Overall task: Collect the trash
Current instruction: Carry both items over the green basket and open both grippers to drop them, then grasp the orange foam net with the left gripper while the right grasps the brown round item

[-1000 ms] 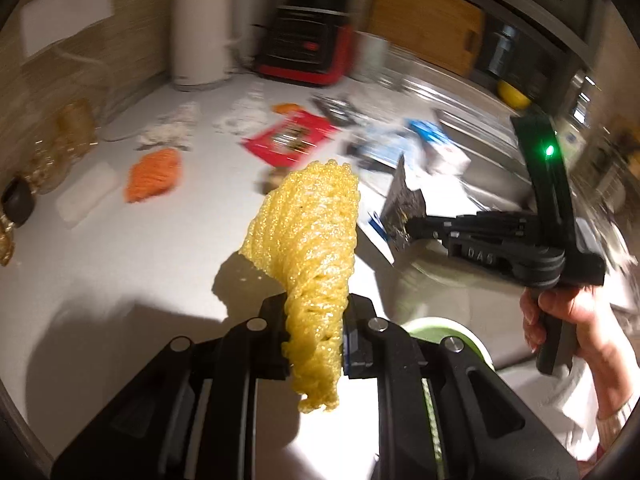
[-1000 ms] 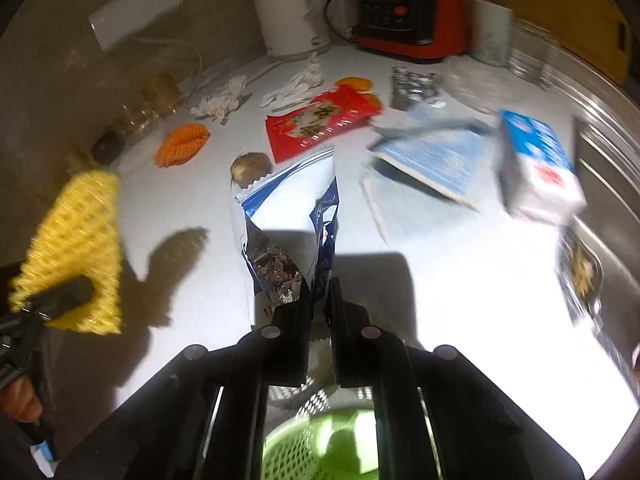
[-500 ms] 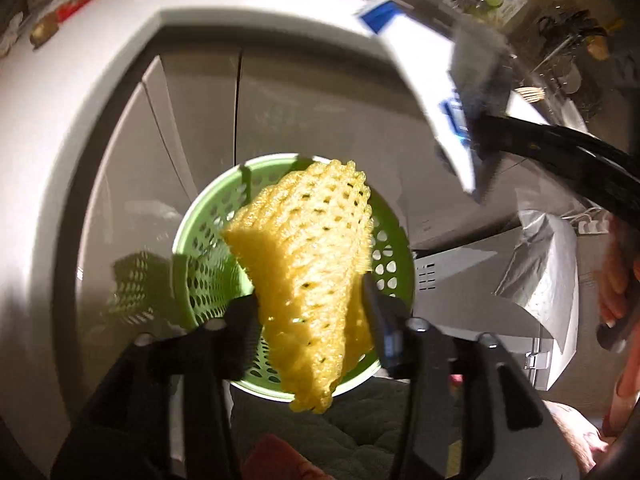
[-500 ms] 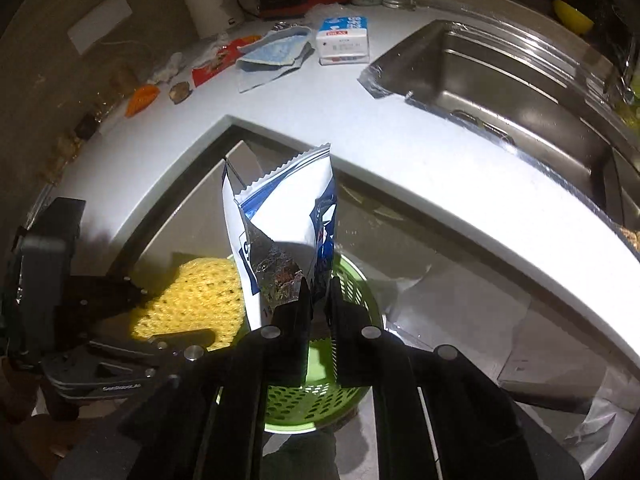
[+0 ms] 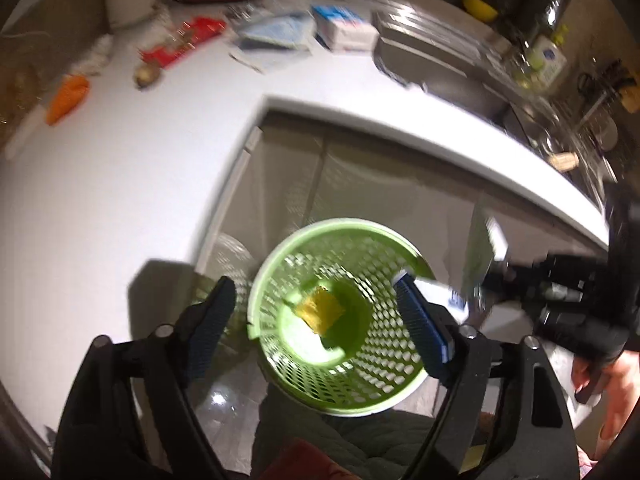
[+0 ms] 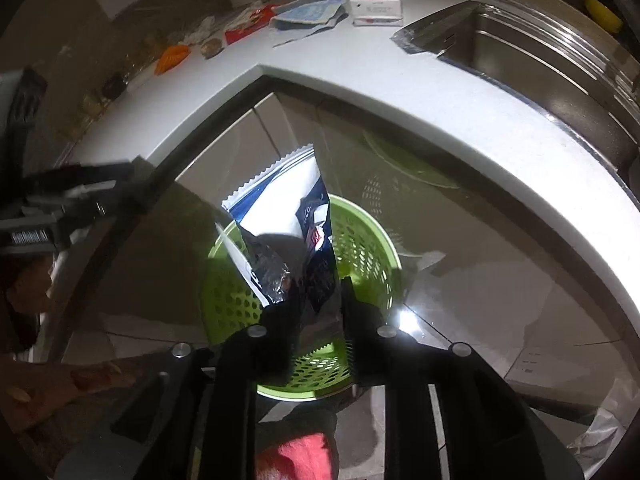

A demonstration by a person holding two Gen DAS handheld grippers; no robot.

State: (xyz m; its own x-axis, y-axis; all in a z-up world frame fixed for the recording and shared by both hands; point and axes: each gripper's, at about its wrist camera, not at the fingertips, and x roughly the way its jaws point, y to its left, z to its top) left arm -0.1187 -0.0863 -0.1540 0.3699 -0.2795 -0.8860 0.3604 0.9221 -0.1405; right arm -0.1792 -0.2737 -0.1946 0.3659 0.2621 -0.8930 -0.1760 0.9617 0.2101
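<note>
- The left gripper point(image 5: 316, 316) has its two fingers spread wide apart and holds nothing. It hangs over the green basket point(image 5: 280, 272) on the floor, just below the counter point(image 5: 100, 168) edge.
- The yellow foam net point(image 5: 322, 307) lies at the bottom of the green basket. It looks very light and squishy, so it would drop slowly and not bounce.
- Half a second ago the left gripper pinched that net above the basket. Now the net is let go and down inside.
- The right gripper point(image 6: 318, 304) holds the shiny snack bag point(image 6: 280, 224) over the far side of the basket. Its fingers look a bit apart now, so I cannot tell if the pinch is tight. Half a second ago they were pressed close on the bag.
- The bag looks thin, crinkly and slippery. The best place to hold it is the crumpled bottom part, where it is bunched up.
- More trash sits far away on the counter: an orange net point(image 5: 66, 98), a red wrapper point(image 5: 180, 42) and a white and blue box point(image 5: 344, 28).
</note>
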